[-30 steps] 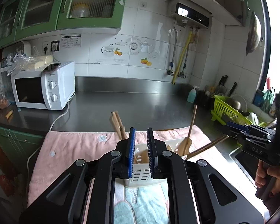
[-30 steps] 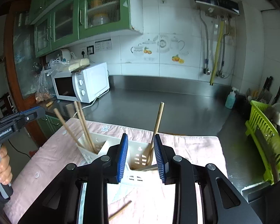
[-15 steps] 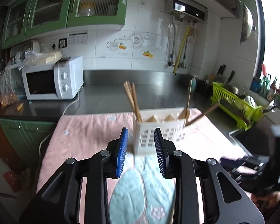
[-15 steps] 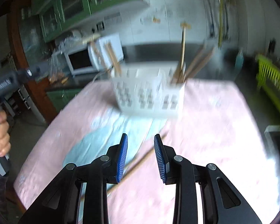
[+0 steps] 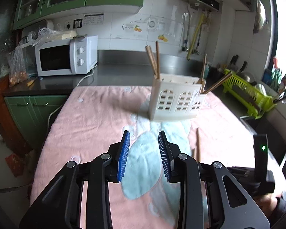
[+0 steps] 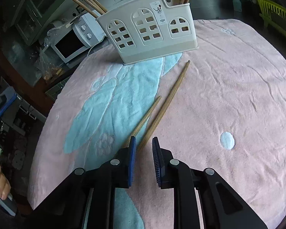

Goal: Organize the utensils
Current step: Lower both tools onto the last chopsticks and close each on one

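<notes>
Right wrist view: right claw (image 6: 144,143) closing, gapped around long chopstick (image 6: 167,103); left claw (image 5: 144,143) parted, empty

Two loose chopsticks (image 6: 165,103), one holder (image 6: 152,30)

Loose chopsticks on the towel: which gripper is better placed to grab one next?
Right. The right gripper sits low over the longer chopstick's near end, jaws closing around it. The left gripper faces bare towel.
</notes>
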